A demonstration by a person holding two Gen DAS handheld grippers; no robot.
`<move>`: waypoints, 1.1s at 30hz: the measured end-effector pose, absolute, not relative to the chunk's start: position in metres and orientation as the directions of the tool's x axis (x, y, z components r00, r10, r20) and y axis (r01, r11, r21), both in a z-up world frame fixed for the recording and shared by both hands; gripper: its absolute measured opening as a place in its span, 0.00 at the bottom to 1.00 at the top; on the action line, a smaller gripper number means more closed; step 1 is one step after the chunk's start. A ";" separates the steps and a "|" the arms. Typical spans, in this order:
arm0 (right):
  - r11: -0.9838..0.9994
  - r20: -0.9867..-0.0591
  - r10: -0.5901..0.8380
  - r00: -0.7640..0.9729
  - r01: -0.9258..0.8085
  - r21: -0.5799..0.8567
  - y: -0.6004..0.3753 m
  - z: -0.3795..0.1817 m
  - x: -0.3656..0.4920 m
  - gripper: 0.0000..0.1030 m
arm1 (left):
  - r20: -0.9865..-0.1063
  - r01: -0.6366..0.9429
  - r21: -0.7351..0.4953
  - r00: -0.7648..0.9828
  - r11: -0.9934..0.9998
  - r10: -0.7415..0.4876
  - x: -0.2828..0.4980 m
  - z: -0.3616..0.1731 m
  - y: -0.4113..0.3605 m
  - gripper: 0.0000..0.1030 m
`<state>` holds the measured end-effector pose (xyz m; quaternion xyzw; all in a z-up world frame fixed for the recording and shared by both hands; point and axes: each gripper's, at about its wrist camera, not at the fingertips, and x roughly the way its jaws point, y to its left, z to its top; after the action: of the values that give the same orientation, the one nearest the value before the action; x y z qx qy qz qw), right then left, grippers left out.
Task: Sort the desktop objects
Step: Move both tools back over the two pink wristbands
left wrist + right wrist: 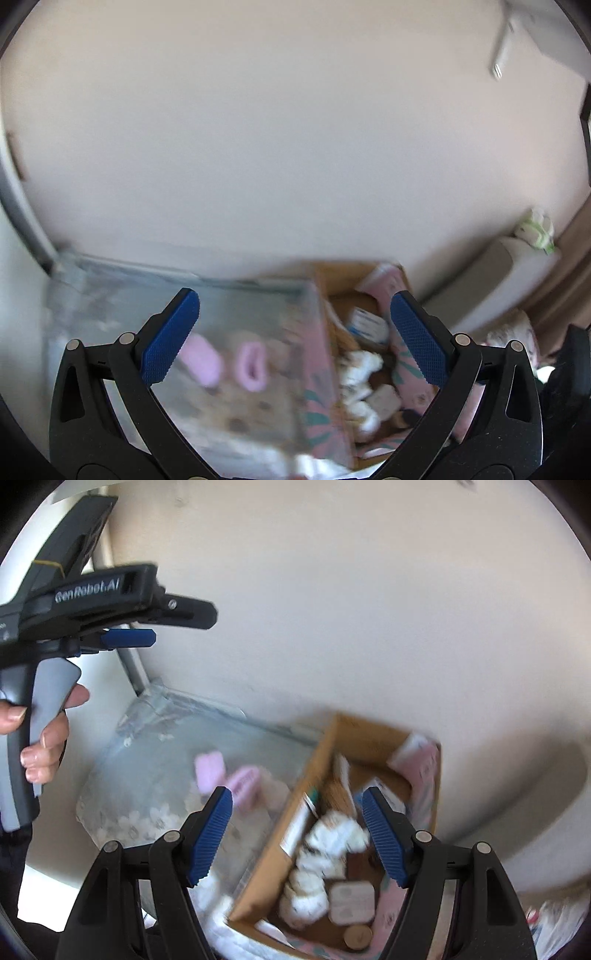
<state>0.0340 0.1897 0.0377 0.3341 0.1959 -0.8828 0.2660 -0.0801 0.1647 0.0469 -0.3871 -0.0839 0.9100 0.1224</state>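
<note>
On my far left in the right wrist view, a person's hand (44,734) wraps the grey handle of the left gripper (129,638), which I see side-on up against the pale wall (351,609); from that angle one blue pad shows. The left wrist view settles it: the left gripper's jaws stand wide apart with nothing between them, its blue pads (173,332) framing the scene below. Under them lies a table cover (155,760) of clear plastic over a flowered cloth, blurred. On it I make out two pink objects (225,775) lying near each other, too smeared to name. Just right of those sits an open cardboard box (332,738) against the wall, lined in pink paper. Inside it, a fluffy white bundle (321,856), a pale square case (351,901) and a small round wooden disc (357,936) lie together. My right gripper (297,834) hovers above the box's near left side, jaws apart, empty.
</note>
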 end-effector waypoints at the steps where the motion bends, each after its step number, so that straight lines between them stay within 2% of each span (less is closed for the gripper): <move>1: -0.776 -0.694 -0.353 -0.627 0.611 -0.158 0.183 0.040 0.034 0.67 | -0.678 -0.152 -0.240 -0.680 -0.959 0.278 -0.080 0.051 0.154 1.00; 9: -0.781 -0.732 -0.425 -0.533 0.625 -0.002 0.127 0.051 0.003 0.67 | -0.708 -0.143 -0.194 -0.665 -0.971 0.239 -0.084 0.047 0.077 1.00; 15: -0.821 -0.798 -0.367 -0.478 0.570 0.036 0.089 0.040 -0.032 0.67 | -0.757 -0.249 -0.145 -0.596 -0.958 0.269 -0.091 0.014 0.062 1.00; 23: -0.884 -0.899 -0.285 -0.333 0.453 0.113 0.059 -0.032 -0.086 0.67 | -0.825 -0.409 -0.128 -0.462 -0.903 0.326 -0.104 -0.062 0.074 1.00; 27: -0.913 -0.935 -0.201 -0.293 0.403 0.070 0.044 -0.078 -0.105 0.67 | -0.848 -0.435 -0.154 -0.403 -0.887 0.345 -0.119 -0.116 0.079 1.00; 33: -0.942 -0.955 -0.095 -0.279 0.337 -0.005 0.040 -0.121 -0.114 0.67 | -0.855 -0.481 -0.203 -0.338 -0.853 0.394 -0.130 -0.164 0.089 1.00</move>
<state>-0.1144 0.0399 -0.1209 0.5847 0.1033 -0.7931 0.1362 -0.1300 0.0887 -0.1641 -0.5092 0.0425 0.8168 0.2680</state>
